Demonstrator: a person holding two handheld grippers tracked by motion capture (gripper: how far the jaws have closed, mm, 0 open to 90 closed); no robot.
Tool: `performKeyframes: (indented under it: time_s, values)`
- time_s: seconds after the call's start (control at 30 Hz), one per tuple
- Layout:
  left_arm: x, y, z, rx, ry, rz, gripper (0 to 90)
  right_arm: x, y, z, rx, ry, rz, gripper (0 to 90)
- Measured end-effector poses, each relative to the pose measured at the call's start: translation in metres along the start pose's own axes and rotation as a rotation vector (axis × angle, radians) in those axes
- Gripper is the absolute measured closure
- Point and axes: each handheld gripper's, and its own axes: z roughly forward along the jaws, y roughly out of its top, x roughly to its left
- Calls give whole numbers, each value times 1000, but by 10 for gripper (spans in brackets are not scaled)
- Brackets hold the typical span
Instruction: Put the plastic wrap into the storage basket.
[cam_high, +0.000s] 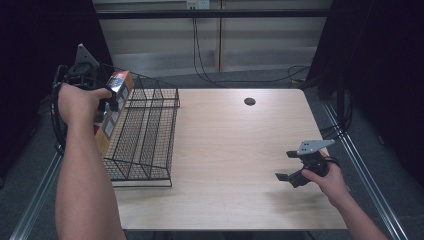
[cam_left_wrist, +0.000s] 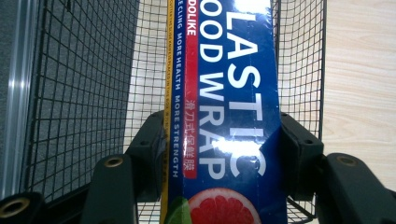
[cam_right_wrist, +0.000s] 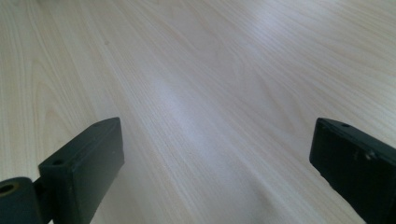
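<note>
A long blue plastic wrap box (cam_left_wrist: 229, 116) with white lettering and a grapefruit picture stands between the black jaws of my left gripper (cam_left_wrist: 223, 140), which is shut on it. In the high view the plastic wrap box (cam_high: 111, 117) is held over the left side of a black wire basket (cam_high: 150, 130), with my left gripper (cam_high: 111, 97) at the box's far end. My right gripper (cam_high: 288, 165) hovers open over the bare wood at the table's right front. In the right gripper view my right gripper (cam_right_wrist: 217, 158) has its jaws wide apart, with nothing between them.
The wire basket (cam_left_wrist: 84, 93) stands at the left edge of the light wooden table (cam_high: 240, 150). A dark round hole (cam_high: 249, 101) sits near the table's far edge. Cables run along the floor behind the table.
</note>
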Motion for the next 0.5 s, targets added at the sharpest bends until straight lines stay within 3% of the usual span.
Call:
performKeyframes:
  time_s: [0.2,0.23,0.33,0.37,0.4,0.43,0.47,0.5]
  values:
    - [3,-1,1,-1,4,-26,438,0,0,0,-1,-2,0,30]
    - [4,-1,2,-1,5,-6,438,0,0,0,0,-1,1,30]
    - [6,-1,4,-3,9,-20,438,0,0,0,2,5,0,30]
    - [7,-1,4,-2,11,-6,438,0,0,0,3,2,0,30]
    - [7,-2,5,-4,13,-23,437,0,0,0,3,0,1,30]
    - [8,-2,6,-1,34,-16,437,0,0,0,4,-2,3,30]
    - [9,-2,7,-1,14,-22,437,0,0,0,3,-2,3,30]
    - [10,-2,8,0,22,-14,437,1,0,0,2,0,1,30]
